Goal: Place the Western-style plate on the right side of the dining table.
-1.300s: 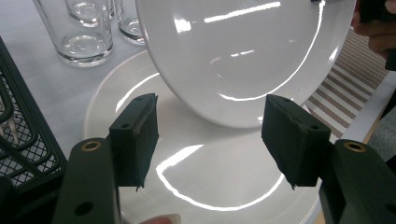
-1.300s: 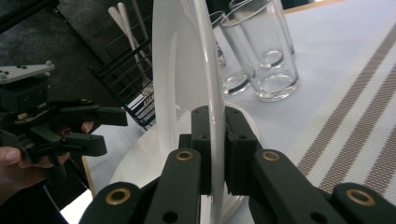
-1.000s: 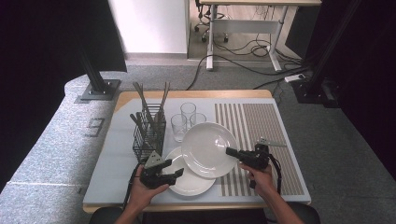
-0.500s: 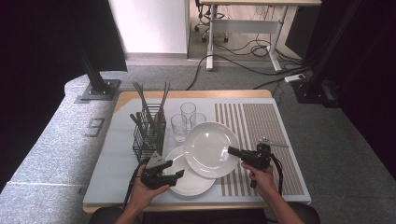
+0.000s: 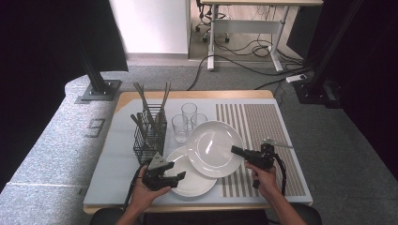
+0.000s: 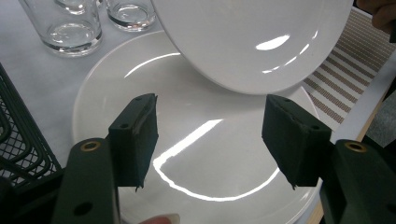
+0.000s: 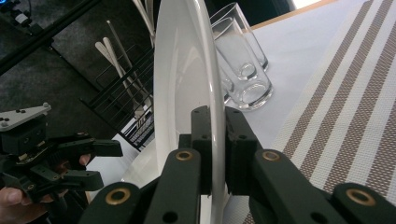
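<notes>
Two plates here: the right gripper [image 5: 236, 150] pinches the rim of the top plate [image 5: 213, 147], held tilted over the lower plate [image 5: 190, 180]. Left gripper [image 5: 177, 176] hovers over that lower plate, jaws apart, empty. Three glasses [image 5: 179, 128] just behind the lower plate, one cutlery rack [image 5: 149, 136] beside it

left claw [image 5: 177, 177]: jaws apart with nothing between them, pointing toward 3 o'clock in the high view, low near the front edge.
right claw [image 5: 233, 150]: jaws pressed together, pointing toward 9 o'clock.
forearms: both enter from 6 o'clock, hands wrapped round the claw bodies.
</notes>
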Available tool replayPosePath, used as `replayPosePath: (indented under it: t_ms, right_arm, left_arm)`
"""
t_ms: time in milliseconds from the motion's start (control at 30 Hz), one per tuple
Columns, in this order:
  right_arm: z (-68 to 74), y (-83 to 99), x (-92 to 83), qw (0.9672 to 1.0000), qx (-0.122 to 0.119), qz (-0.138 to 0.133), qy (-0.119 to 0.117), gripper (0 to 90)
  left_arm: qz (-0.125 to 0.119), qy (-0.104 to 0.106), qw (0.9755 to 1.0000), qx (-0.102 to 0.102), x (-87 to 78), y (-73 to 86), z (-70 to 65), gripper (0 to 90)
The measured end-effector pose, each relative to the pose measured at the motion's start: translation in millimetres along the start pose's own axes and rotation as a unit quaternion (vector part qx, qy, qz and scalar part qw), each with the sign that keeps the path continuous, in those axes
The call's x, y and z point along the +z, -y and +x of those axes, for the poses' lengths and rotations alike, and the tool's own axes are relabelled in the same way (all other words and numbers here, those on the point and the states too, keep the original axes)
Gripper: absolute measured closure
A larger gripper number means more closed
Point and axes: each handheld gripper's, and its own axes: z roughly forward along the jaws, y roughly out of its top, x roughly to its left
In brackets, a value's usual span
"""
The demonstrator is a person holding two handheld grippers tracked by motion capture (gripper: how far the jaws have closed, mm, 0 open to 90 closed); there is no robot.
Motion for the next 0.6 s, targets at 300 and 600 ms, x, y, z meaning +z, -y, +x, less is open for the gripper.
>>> replayPosePath:
  t_ms: [300,600]
  right_arm:
    - [-1.1,-1.1,-2.0,1.0,0.0,-0.006,0.002,84.7]
    - [-4.7,-4.1,-5.6,0.9999,0.001,-0.014,0.008,84.7]
  left_arm:
    - [0.005,0.003,1.0,0.001,0.7,0.3,-0.8,36.1]
    - [0.009,0.006,0.9999,0.002,1.5,0.5,-0.9,36.0]
